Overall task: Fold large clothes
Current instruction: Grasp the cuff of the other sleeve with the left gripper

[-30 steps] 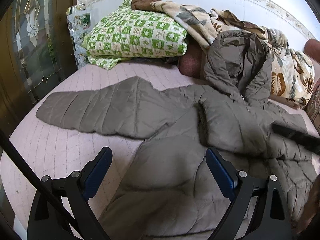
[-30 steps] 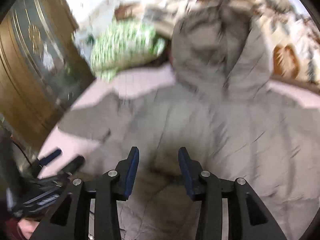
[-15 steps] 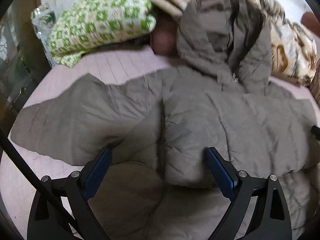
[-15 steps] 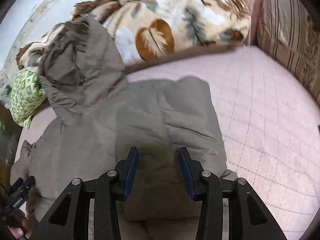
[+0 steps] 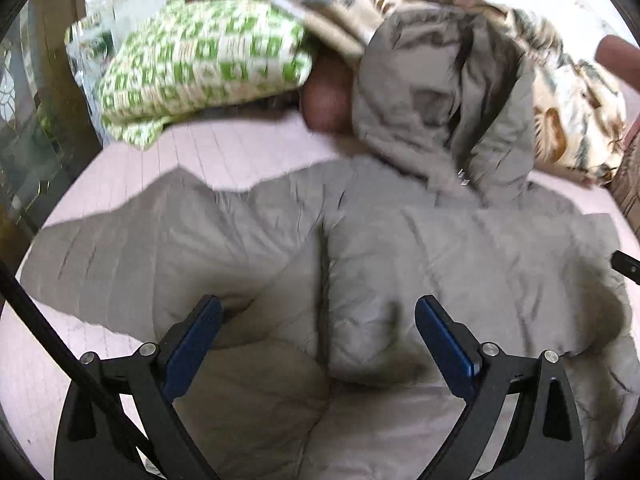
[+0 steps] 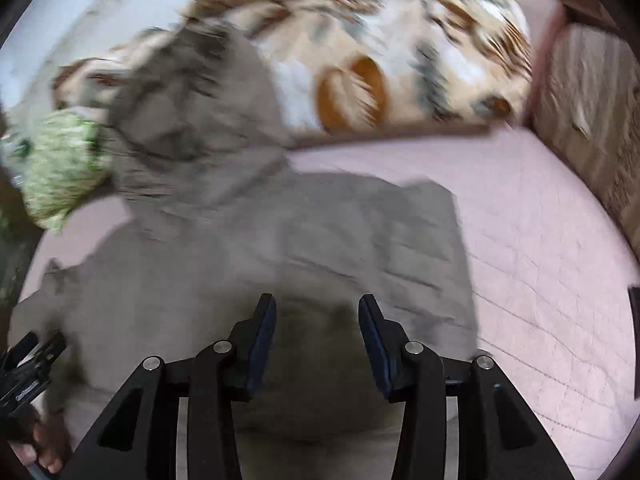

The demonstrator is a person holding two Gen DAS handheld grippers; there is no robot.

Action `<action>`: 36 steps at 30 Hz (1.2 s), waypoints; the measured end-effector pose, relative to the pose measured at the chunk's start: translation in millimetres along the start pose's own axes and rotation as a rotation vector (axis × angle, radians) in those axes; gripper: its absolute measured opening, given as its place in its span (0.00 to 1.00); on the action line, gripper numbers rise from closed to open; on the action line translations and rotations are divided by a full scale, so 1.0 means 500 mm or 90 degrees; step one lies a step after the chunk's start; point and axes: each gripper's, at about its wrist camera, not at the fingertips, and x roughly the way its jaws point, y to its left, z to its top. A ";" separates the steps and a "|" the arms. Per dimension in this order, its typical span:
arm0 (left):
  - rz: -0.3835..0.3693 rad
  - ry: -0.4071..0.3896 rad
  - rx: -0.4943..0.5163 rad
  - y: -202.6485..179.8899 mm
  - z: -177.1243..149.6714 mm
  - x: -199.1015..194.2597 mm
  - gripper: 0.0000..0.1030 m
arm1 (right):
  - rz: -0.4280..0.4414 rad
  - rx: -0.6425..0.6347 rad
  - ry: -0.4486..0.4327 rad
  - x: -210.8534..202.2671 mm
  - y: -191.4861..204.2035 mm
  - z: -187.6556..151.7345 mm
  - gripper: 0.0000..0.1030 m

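- the left gripper (image 5: 318, 330) stands wide open and holds nothing; its 2 blue pads hang over the middle of the jacket (image 5: 400, 264), 1 to each side of a long crease running up the body.
- the right gripper (image 6: 317, 330) is partly open, and nothing is pinched between its pads; blur hides whether the tips touch the fabric just below them.
- judged from this, both grippers are between grips, probably placed to pick the next fold line rather than to carry anything.
- the jacket lies flat on the pink bed (image 5: 224, 152), body spread, so that it can be folded in place without lifting it.
- the right sleeve (image 6: 380, 232) seems already folded in over the body, giving a straight edge on that side; beyond it the bed (image 6: 540, 260) is bare up to the striped cushion (image 6: 592, 132), so there is room to move there.
- the left sleeve (image 5: 132, 252) reaches out across the bed toward the dark cabinet (image 5: 36, 128); it looks like the next part to bring in, with some bare sheet around its cuff.
- the hood (image 5: 448, 92) lies up against the leaf blanket (image 5: 568, 108) and beside the green pillow (image 5: 200, 56), so the far edge is crowded and a fold toward the near edge looks easier.
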 end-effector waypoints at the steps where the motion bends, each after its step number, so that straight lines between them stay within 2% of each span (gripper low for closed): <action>1: -0.003 0.001 0.005 -0.003 -0.001 0.001 0.95 | 0.015 -0.004 -0.001 -0.005 0.012 -0.003 0.46; 3: 0.000 0.028 0.021 -0.011 -0.010 0.022 0.95 | 0.048 -0.021 0.016 -0.002 0.047 -0.013 0.46; 6: 0.009 0.095 0.043 -0.021 -0.031 0.076 0.95 | 0.047 -0.051 0.043 0.027 0.081 -0.037 0.46; 9: -0.001 0.111 0.036 -0.020 -0.036 0.088 0.95 | 0.030 -0.071 0.097 0.080 0.102 -0.070 0.51; 13: -0.038 0.093 0.005 0.002 -0.024 0.061 0.95 | 0.007 -0.085 0.108 0.093 0.110 -0.083 0.53; 16: -0.062 0.043 -0.026 0.043 0.003 0.012 0.95 | 0.048 -0.052 0.082 0.055 0.108 -0.068 0.53; 19: -0.065 0.009 -0.084 0.130 0.030 -0.024 0.95 | 0.062 -0.057 0.048 0.002 0.128 -0.069 0.54; 21: -0.070 0.003 -0.146 0.222 0.036 -0.031 0.95 | 0.081 -0.057 0.042 -0.025 0.141 -0.082 0.55; 24: -0.040 0.011 -0.247 0.370 0.027 -0.019 0.95 | 0.114 -0.058 0.034 -0.068 0.162 -0.115 0.55; 27: -0.018 0.010 -0.355 0.526 0.000 -0.016 0.95 | 0.149 -0.063 0.026 -0.107 0.187 -0.163 0.56; 30: 0.011 -0.001 -0.432 0.652 -0.036 -0.016 0.93 | 0.173 -0.087 0.026 -0.116 0.220 -0.192 0.58; 32: 0.029 0.004 -0.486 0.737 -0.068 -0.007 0.86 | 0.179 -0.117 0.028 -0.109 0.241 -0.205 0.58; 34: 0.019 0.008 -0.545 0.797 -0.099 0.005 0.77 | 0.182 -0.130 0.031 -0.098 0.251 -0.213 0.58; 36: -0.008 0.005 -0.609 0.852 -0.130 0.017 0.77 | 0.187 -0.130 0.043 -0.081 0.255 -0.213 0.58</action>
